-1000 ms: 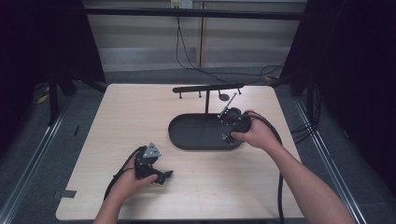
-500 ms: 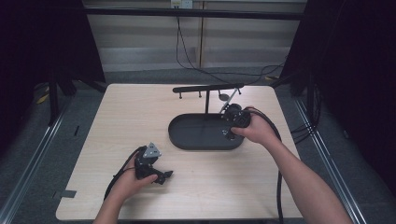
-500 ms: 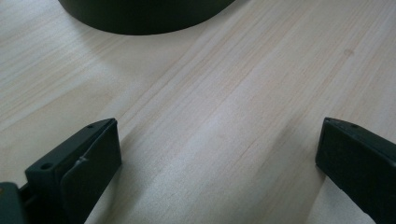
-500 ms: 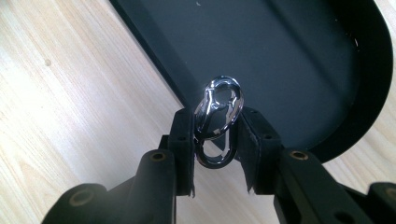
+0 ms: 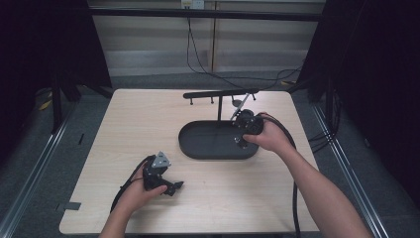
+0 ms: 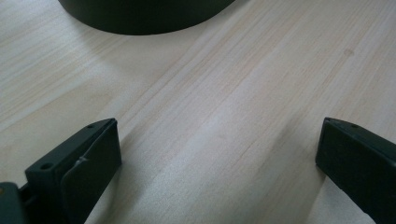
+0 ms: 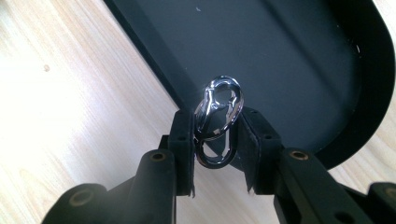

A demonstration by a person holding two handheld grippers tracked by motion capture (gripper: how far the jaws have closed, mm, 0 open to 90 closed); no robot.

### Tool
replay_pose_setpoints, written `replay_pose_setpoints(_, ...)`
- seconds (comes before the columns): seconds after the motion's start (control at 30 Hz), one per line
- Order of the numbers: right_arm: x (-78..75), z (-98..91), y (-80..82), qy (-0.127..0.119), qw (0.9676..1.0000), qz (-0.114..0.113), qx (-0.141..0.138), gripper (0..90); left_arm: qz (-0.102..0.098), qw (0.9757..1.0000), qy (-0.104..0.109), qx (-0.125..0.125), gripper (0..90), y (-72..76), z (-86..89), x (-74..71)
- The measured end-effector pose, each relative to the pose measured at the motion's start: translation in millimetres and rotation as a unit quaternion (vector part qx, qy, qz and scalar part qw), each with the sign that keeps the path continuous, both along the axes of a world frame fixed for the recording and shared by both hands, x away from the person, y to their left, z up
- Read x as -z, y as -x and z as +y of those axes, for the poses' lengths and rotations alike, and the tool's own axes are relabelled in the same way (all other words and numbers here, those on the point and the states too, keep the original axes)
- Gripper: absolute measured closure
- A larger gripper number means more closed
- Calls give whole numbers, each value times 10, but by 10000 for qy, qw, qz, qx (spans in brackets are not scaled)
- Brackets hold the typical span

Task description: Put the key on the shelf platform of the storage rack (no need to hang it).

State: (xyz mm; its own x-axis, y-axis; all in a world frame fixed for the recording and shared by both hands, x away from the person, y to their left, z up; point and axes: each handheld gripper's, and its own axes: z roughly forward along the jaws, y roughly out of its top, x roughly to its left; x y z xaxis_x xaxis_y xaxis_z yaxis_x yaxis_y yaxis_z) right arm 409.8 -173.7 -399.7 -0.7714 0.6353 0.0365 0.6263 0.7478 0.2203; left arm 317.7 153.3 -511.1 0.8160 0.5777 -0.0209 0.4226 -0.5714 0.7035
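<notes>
A silver carabiner clip (image 7: 224,88) stands upright between the jaws of my right gripper (image 7: 218,119), which is shut on it. That gripper hovers over the near rim of a black oval tray (image 7: 289,60), with the clip's top above the tray floor. In the high view, the right gripper (image 5: 245,126) is at the tray's (image 5: 208,144) right end, just below a black bar (image 5: 220,93) on a post. My left gripper (image 5: 171,187) rests on the wooden table (image 5: 138,129), open. Nothing lies between the left gripper's (image 6: 219,130) wide-set jaws.
The bar carries small hooks along its underside and stands at the tray's far side. The tray's dark wall (image 6: 140,14) lies ahead of the left gripper. Cables trail from both grippers towards the table's near edge. Bare wood spreads left of the tray.
</notes>
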Motion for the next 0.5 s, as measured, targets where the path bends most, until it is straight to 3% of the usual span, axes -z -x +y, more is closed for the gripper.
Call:
replay_pose_setpoints(0.17,23,9,-20,16,9999,-98,-17,684,-1,10000,-3,0,0,0,0,0)
replay_pose_setpoints(0.5,103,25,-102,80,9999,-32,76,684,-5,10000,-4,0,0,0,0,0)
